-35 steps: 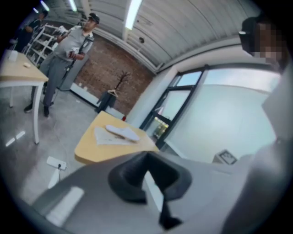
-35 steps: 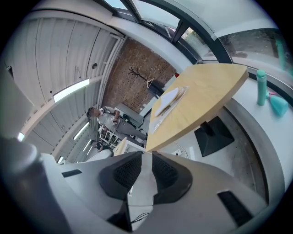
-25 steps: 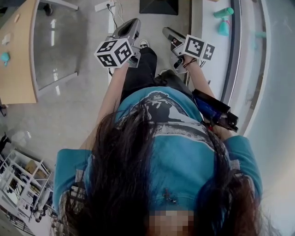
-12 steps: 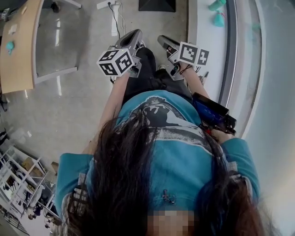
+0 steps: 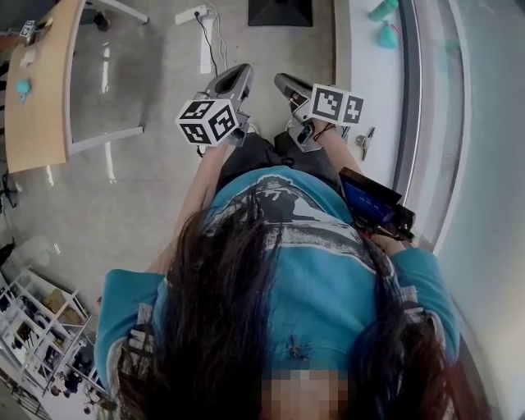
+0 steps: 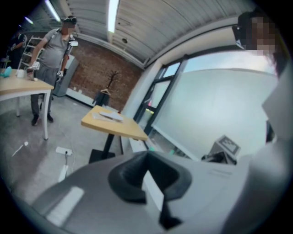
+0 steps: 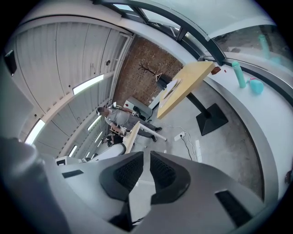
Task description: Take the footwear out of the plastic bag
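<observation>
Left gripper (image 6: 147,160) sits closed, right gripper (image 7: 146,161) slightly parted, both empty. The power strip (image 5: 190,12) on the floor ahead may trip the person.

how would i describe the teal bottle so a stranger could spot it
Find the long white ledge that runs under the curved window. Two teal things stand on it near the wooden table; the bottle is the tall, slim one, while its neighbour is squat and rounded.

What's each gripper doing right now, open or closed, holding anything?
Left gripper: closed, holding nothing.
Right gripper: open by only a narrow gap, nothing between the jaws.
</observation>
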The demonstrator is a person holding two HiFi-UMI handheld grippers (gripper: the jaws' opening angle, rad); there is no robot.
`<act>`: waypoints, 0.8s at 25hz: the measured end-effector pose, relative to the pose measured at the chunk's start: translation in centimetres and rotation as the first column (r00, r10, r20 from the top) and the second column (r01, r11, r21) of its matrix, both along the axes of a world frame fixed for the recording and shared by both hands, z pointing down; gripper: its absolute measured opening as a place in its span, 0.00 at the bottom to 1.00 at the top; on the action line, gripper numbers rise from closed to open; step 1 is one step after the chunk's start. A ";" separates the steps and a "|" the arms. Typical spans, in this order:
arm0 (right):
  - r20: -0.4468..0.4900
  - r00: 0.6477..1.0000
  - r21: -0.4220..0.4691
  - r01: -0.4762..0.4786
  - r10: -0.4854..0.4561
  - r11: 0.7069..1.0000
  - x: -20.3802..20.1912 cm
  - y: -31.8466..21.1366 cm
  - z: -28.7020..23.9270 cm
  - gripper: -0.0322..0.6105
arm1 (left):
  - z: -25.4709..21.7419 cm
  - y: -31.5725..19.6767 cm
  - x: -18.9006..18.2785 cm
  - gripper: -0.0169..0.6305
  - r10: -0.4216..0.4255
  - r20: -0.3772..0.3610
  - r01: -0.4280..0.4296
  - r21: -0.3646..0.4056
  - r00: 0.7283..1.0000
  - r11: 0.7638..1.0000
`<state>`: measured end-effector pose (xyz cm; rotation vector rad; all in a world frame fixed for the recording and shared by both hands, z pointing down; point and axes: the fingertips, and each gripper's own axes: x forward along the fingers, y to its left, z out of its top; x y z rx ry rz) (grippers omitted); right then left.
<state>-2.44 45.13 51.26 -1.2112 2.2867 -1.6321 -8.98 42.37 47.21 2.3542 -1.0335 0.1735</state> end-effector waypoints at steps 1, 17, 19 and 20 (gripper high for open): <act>0.001 1.000 -0.005 -0.009 0.009 1.000 -0.2 0.2 -0.1 0.14 | -0.1 0.2 -0.2 0.02 0.013 0.001 -0.013 0.000 1.000 1.000; -0.029 0.995 -0.030 -0.094 0.094 0.995 -7.8 3.1 -1.1 0.13 | -1.1 2.4 -7.4 0.02 0.140 -0.021 -0.139 0.016 0.990 0.990; -0.025 0.994 -0.036 -0.106 0.105 0.994 -8.0 3.2 -0.7 0.13 | -0.8 2.1 -7.7 0.02 0.142 -0.024 -0.142 0.019 0.990 0.990; -0.024 0.994 -0.037 -0.111 0.110 0.993 -8.0 3.3 -0.5 0.13 | -0.7 2.0 -7.8 0.02 0.144 -0.024 -0.144 0.020 0.989 0.989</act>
